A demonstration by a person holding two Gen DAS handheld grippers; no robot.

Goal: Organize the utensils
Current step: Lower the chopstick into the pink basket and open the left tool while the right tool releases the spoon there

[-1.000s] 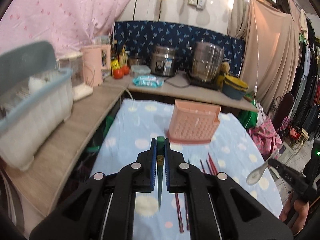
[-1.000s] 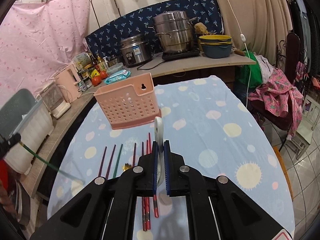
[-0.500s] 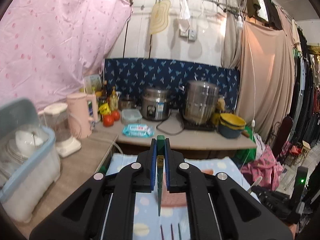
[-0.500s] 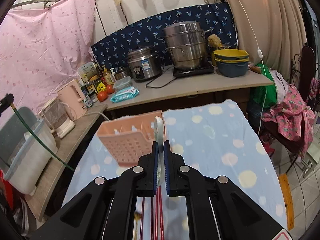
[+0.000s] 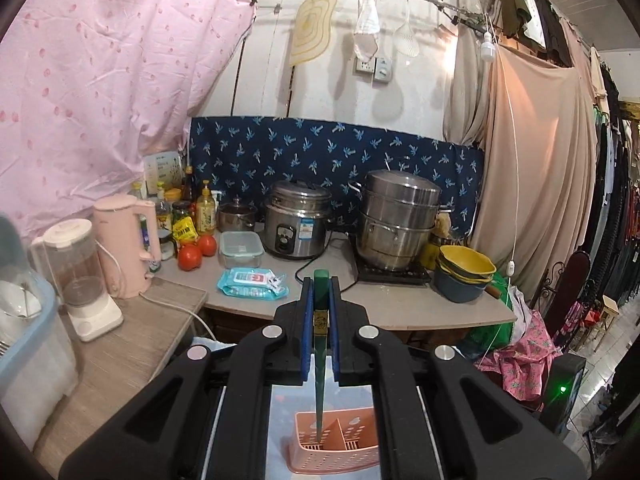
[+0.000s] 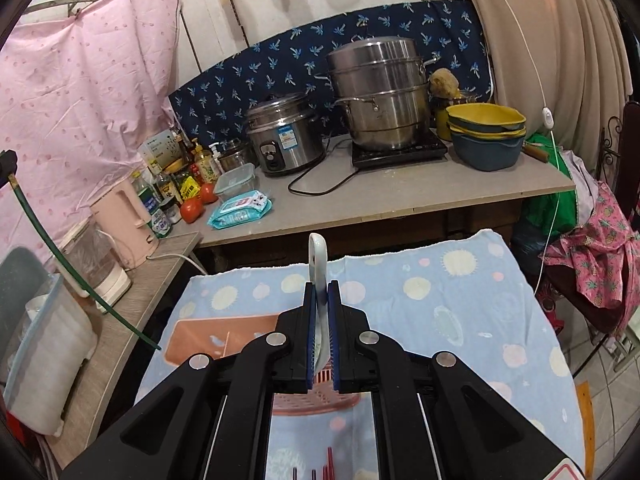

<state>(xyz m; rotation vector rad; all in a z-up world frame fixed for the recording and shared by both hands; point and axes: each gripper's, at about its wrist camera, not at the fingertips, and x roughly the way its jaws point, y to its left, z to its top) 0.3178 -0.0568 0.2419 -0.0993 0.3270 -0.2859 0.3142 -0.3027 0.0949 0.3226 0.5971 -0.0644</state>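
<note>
My left gripper [image 5: 320, 292] is shut on a green chopstick [image 5: 319, 380] that hangs down, its tip inside the left compartment of the pink perforated utensil holder [image 5: 336, 456] below. My right gripper [image 6: 319, 292] is shut on a white ceramic spoon [image 6: 318, 256], held upright above the same pink holder [image 6: 216, 340]. In the right wrist view the green chopstick [image 6: 60, 264] slants down from the upper left toward the holder. Red chopsticks [image 6: 330, 464] lie on the blue dotted tablecloth [image 6: 460, 320] near the bottom edge.
A counter [image 5: 400, 312] behind the table carries a rice cooker [image 5: 298, 224], a steamer pot [image 5: 396, 224], stacked bowls [image 5: 464, 276], a wipes packet [image 5: 252, 282], tomatoes, bottles, a pink kettle [image 5: 124, 240] and a blender [image 5: 76, 276]. A plastic bin [image 6: 48, 360] stands at the left.
Both grippers rose and moved forward over the pink holder. The green chopstick swung to hang with its tip in the holder; the spoon came above the holder.
</note>
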